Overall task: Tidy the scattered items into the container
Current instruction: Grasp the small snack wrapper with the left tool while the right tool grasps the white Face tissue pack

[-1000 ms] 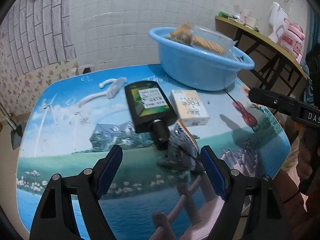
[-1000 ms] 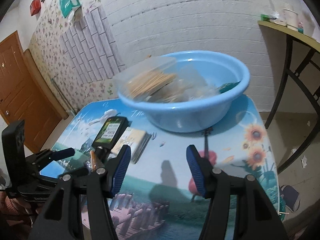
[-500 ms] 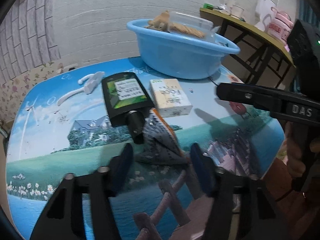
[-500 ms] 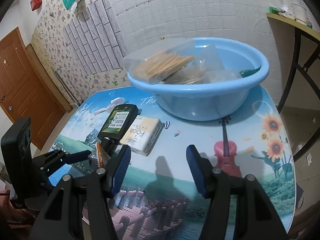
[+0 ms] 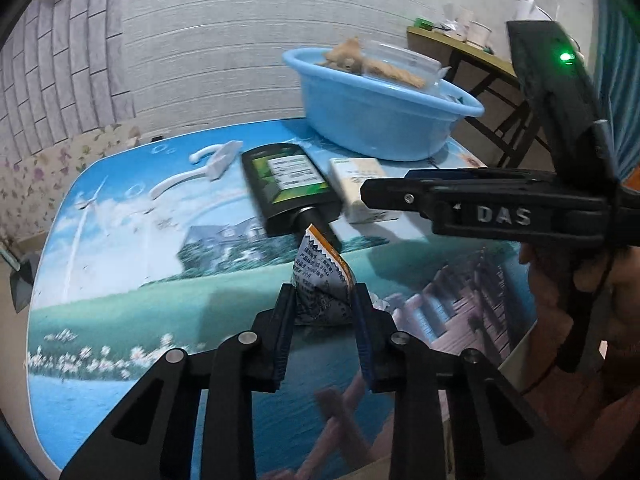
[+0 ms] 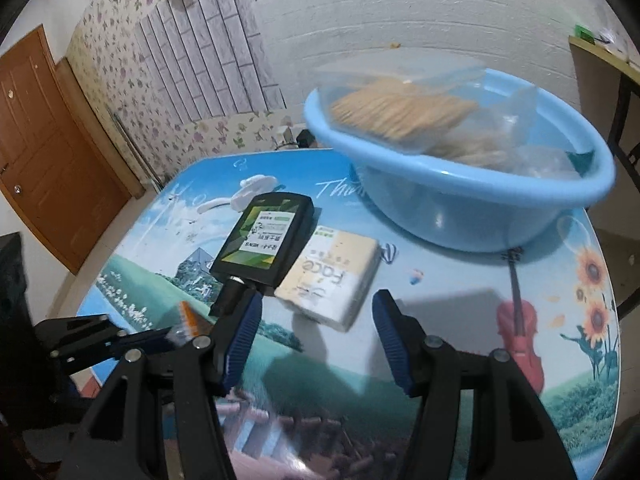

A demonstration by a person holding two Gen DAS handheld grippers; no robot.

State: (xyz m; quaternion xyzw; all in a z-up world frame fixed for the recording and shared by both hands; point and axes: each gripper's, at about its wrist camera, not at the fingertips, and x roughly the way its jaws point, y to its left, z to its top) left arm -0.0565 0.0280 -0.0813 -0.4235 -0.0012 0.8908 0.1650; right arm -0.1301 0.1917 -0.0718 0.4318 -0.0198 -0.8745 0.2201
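Table (image 5: 120,264) with printed scenery; basin (image 5: 372,120) at the far edge, already holding a clear box and other items. Black tube (image 5: 288,184), tissue pack (image 6: 332,276) and white hook (image 5: 212,160) lie loose near it.

Left gripper (image 5: 323,312): jaws closing on the sachet (image 5: 320,284), pads at both its sides, near table edge. Right gripper (image 6: 316,340): jaws apart, empty, hovering before the tissue pack.

I judge the sachet soft; I'd squeeze low on its body and lift straight before carrying it to the basin.

Sachet print unreadable. Basin contents blurred. Right gripper partly covers the tissue pack in the left view.
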